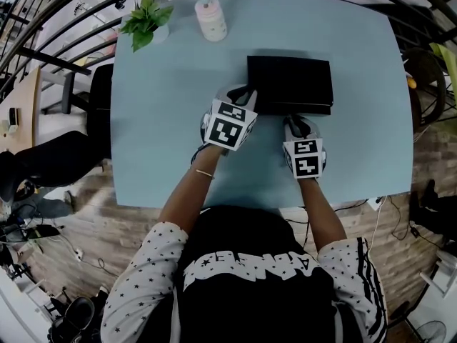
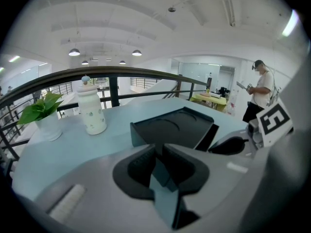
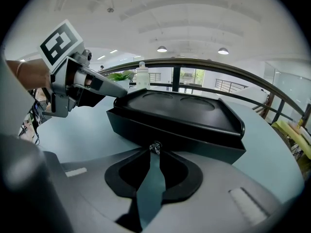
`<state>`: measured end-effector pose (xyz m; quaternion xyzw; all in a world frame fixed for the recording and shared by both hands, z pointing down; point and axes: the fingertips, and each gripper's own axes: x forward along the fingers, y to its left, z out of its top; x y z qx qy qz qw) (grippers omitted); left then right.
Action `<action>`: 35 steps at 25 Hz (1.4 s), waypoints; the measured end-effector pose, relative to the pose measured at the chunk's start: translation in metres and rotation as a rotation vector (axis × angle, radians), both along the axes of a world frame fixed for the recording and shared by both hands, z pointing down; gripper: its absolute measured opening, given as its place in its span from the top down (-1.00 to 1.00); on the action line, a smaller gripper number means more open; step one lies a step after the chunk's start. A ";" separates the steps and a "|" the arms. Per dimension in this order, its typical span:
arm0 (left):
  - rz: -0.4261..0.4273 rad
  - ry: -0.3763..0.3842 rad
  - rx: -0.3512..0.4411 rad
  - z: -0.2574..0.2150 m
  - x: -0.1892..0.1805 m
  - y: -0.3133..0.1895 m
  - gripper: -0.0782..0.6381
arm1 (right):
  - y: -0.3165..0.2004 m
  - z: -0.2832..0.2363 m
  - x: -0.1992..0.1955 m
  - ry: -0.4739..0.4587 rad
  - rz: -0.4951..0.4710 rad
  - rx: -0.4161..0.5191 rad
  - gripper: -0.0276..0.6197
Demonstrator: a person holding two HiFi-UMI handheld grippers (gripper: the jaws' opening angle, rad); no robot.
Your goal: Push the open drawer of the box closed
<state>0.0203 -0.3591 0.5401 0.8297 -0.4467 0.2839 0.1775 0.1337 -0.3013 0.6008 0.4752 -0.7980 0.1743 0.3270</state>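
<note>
Both claws are standing narrow and are gripping nothing; the right claw [image 3: 154, 153] is pointing at the front of the drawer [image 3: 170, 132], and a small shiny metal knob [image 3: 155, 147] is sitting just at the mouth of its gap; the left claw [image 2: 156, 149] is showing only a thin slit between its dark ribbed pads, with its tips just beside the near left corner of the box [image 1: 289, 77].

Around them the desk [image 1: 171, 120] is lying smooth and pale blue, with rounded corners; a green plant [image 1: 146, 16] in a white pot is standing at the far left corner, and a pale bottle [image 1: 211, 18] with a small cap is standing at the far edge, near the plant; both are well apart from the box. A dark curved railing [image 3: 204, 64] is running behind the desk, and a person [image 2: 260, 93] is standing far behind it.

The box is lying a little right of the desk's middle, somewhat nearer to the far edge; the drawer is standing out only slightly from its near face. What is inside the drawer I cannot tell.

The box is looking matte black and flat; its top is forming a shallow tray with a raised rim and two round hollows.
</note>
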 end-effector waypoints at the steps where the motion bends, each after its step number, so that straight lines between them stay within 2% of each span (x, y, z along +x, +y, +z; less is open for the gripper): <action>1: 0.001 0.001 0.000 0.000 0.000 0.000 0.78 | -0.001 0.000 0.000 -0.001 0.001 0.000 0.70; 35: 0.021 -0.010 -0.002 -0.002 0.000 0.001 0.78 | -0.023 0.001 -0.003 -0.016 0.052 0.013 0.70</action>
